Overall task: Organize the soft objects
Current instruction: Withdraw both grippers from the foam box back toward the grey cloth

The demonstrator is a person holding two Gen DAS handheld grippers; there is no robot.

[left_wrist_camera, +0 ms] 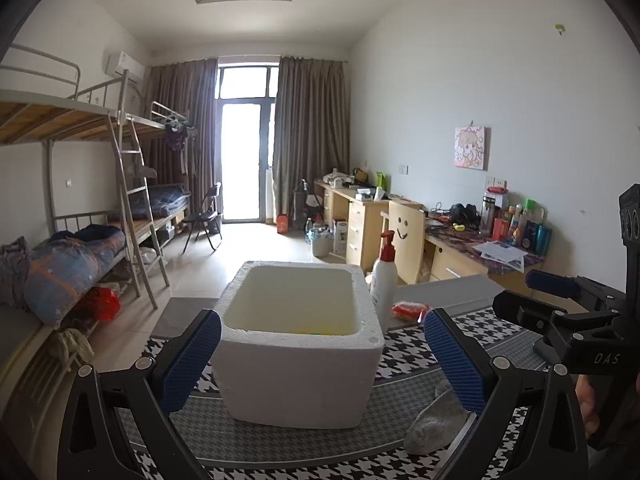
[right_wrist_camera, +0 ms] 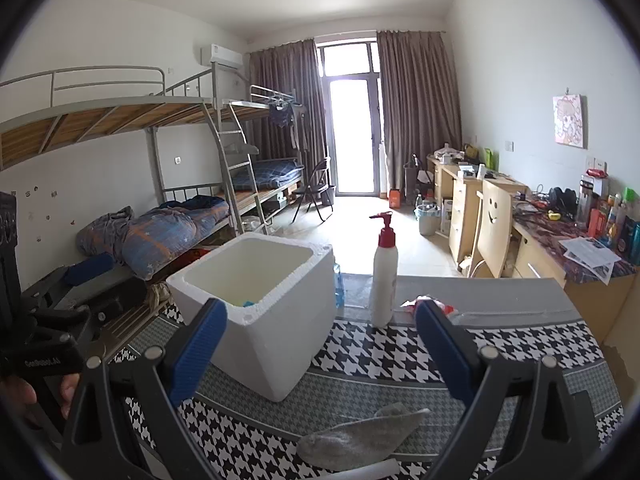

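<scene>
status: the task appeared to be well under way but not finished. one soft item, a limp grey knitted sock (right_wrist_camera: 360,438), lay flat on the black-and-white houndstooth cloth covering the counter (right_wrist_camera: 520,354), outside the container, near the front edge and in front of the box. judged from this layout, the sock was left to be stowed.

container: an open white rectangular foam box (left_wrist_camera: 298,380) stood upright on the cloth, lid absent. its cavity was mostly hidden by the near wall. the left wrist view showed a strip of yellow and green at the bottom of the cavity; the right wrist view showed a small blue patch there. these indicated contents already in the box, but their type and number could not be determined.

tools: the left tool (left_wrist_camera: 320,360) was released, its blue-padded fingers spread wide to either side of the box and gripping nothing. the right tool (right_wrist_camera: 320,354) was likewise spread open and empty, with the sock lying below and between its fingers, apart from them.

other items: a white pump bottle with a red dispenser head (right_wrist_camera: 384,280) stood upright just behind the cloth, beside the box. a small red-and-white wrapped packet (left_wrist_camera: 408,311) lay near the bottle's base. whether the packet belonged to the task could not be told.
</scene>
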